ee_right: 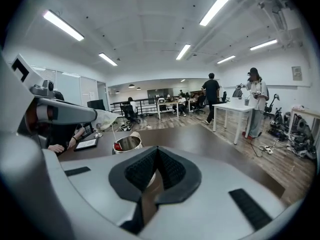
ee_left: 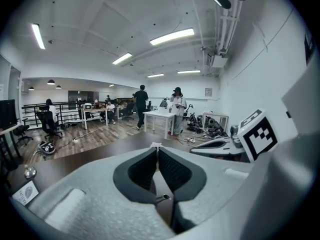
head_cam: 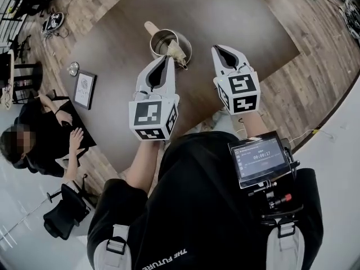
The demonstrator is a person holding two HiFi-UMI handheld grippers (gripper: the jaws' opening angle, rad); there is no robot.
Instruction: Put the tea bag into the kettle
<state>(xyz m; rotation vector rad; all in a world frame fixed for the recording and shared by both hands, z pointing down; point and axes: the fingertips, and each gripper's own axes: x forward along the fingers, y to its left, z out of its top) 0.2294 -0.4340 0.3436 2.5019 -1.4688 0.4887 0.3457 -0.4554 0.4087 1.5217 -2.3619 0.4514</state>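
- The dark table (head_cam: 242,32) is spread below and ahead of both grippers, and the kettle is carried on it.
- The steel kettle (head_cam: 160,41) is stood uncovered just ahead of and below the left gripper's tip. Its mouth is turned upward, so the bag can be lowered straight in. Its pale handle (head_cam: 151,27) is pointed away from the grippers.
- The left gripper (head_cam: 169,58) is held over the kettle's near rim, with its jaws pinched together on one end of the tea bag. The rest of the bag is thereby left to hang free.
- The right gripper (head_cam: 215,48) is kept to the right of the kettle and apart from it, with its jaws closed on nothing. It is judged to be parked out of the way.
- The tea bag (head_cam: 176,50) is hung from the left gripper's tip above the open mouth and is not yet released.
- The string (ee_right: 113,133) is trailed down from the bag.
- The red tag (ee_right: 117,146) is seen at the kettle's rim, below the left gripper. Whether it lies inside cannot be told.
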